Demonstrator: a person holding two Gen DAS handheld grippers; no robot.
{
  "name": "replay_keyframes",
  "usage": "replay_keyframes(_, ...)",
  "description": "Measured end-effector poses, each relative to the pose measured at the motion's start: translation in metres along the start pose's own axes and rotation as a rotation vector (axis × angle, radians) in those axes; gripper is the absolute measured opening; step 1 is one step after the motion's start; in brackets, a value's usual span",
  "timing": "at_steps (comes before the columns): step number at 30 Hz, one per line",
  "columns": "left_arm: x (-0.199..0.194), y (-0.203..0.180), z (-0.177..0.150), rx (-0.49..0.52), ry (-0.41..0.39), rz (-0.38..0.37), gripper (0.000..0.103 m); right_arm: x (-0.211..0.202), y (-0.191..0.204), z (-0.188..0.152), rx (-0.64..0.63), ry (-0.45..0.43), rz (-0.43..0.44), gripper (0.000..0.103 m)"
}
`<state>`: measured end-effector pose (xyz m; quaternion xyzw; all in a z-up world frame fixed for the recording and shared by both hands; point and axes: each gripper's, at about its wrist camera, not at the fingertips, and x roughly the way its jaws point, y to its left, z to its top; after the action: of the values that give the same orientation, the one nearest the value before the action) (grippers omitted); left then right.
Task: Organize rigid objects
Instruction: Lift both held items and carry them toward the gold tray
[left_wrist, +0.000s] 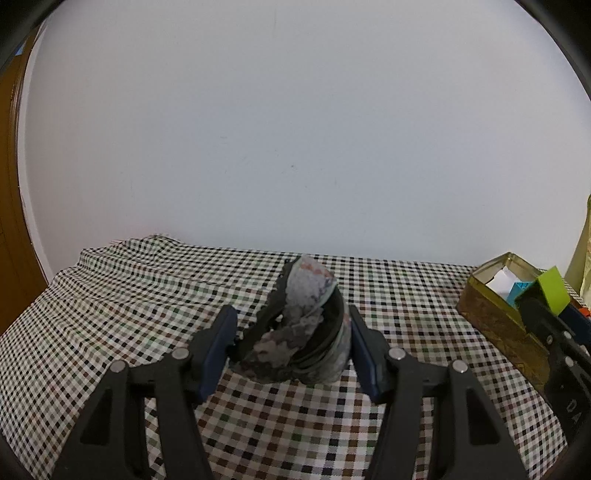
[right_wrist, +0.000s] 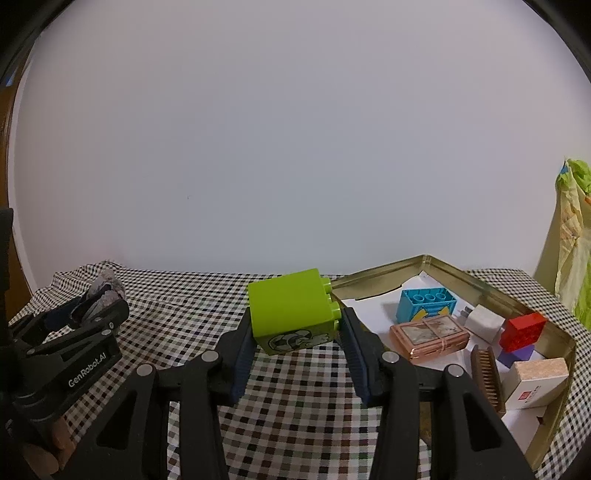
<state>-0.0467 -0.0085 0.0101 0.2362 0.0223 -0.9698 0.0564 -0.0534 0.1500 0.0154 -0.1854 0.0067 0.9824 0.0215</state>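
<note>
My left gripper (left_wrist: 291, 317) is shut on a grey mottled rock-like piece (left_wrist: 306, 295) with a dark jagged side, held just over the checked tablecloth (left_wrist: 129, 295); the right wrist view shows this gripper (right_wrist: 92, 306) at far left. My right gripper (right_wrist: 295, 317) is shut on a lime green toy brick (right_wrist: 288, 302) with a ball print, studs facing right, beside the left corner of a gold tin (right_wrist: 376, 275). The left wrist view shows the brick (left_wrist: 550, 291) at the tin (left_wrist: 491, 317).
The tin holds several things: a blue brick (right_wrist: 424, 302), a copper-coloured box (right_wrist: 428, 334), a white cube (right_wrist: 484, 321), a red brick (right_wrist: 522, 330), a brush (right_wrist: 485, 373). A yellow-green bag (right_wrist: 572, 240) hangs at right. White wall behind, brown door (left_wrist: 11, 184) at left.
</note>
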Motion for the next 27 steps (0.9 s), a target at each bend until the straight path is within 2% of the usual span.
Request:
replay_keyframes(9,-0.006,-0.008,-0.004,-0.008,0.003,-0.002,0.058,-0.011,-0.009,0.0,-0.017,-0.029,0.0,0.047)
replay_keyframes(27,-0.013,-0.042,-0.008,0.017,-0.003,-0.053,0.058,-0.024,-0.037,0.005,-0.019,-0.065,-0.014,0.048)
